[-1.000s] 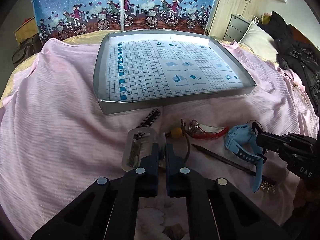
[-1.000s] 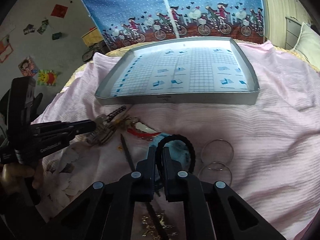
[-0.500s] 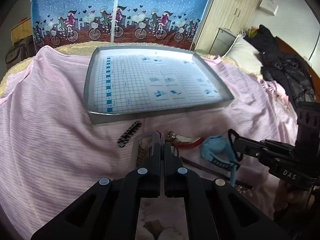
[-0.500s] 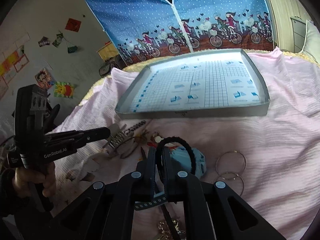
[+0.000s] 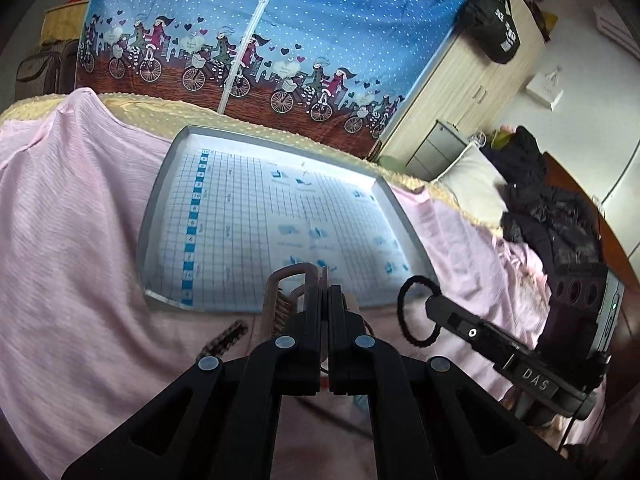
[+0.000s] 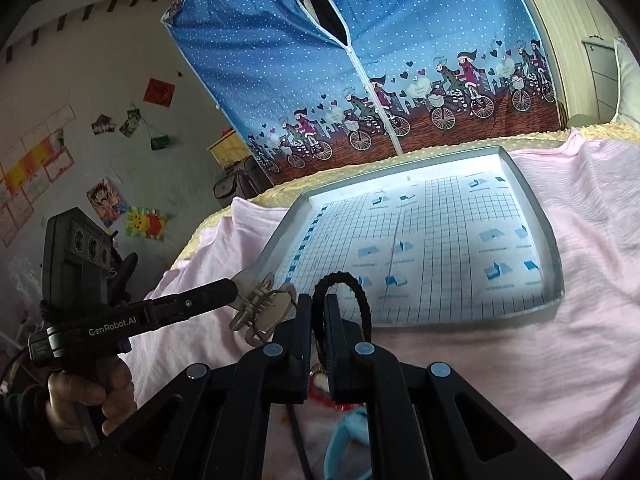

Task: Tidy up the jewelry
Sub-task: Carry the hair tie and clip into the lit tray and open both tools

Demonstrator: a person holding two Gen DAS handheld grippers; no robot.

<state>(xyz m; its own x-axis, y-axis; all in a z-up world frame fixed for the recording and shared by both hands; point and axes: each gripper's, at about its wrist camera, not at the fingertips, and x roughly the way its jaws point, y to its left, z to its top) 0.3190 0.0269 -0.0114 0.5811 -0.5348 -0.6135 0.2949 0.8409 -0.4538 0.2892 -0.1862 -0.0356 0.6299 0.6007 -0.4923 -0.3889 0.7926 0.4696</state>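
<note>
Grippers loaded, both raised before tray

Left gripper point(image 5: 325, 300) clamps a clear clip point(image 6: 260, 308), possibly a hair claw. Right gripper point(image 6: 318, 312) pinches a black hair tie point(image 6: 352, 284), the loop at 12 o'clock from its tips. Tray point(image 5: 160, 200) lies on the pink sheet point(image 5: 72, 220), beyond both.

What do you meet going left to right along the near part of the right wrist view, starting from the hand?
hand → left gripper → clear hair claw clip → black hair tie → near right corner of the tray
</note>
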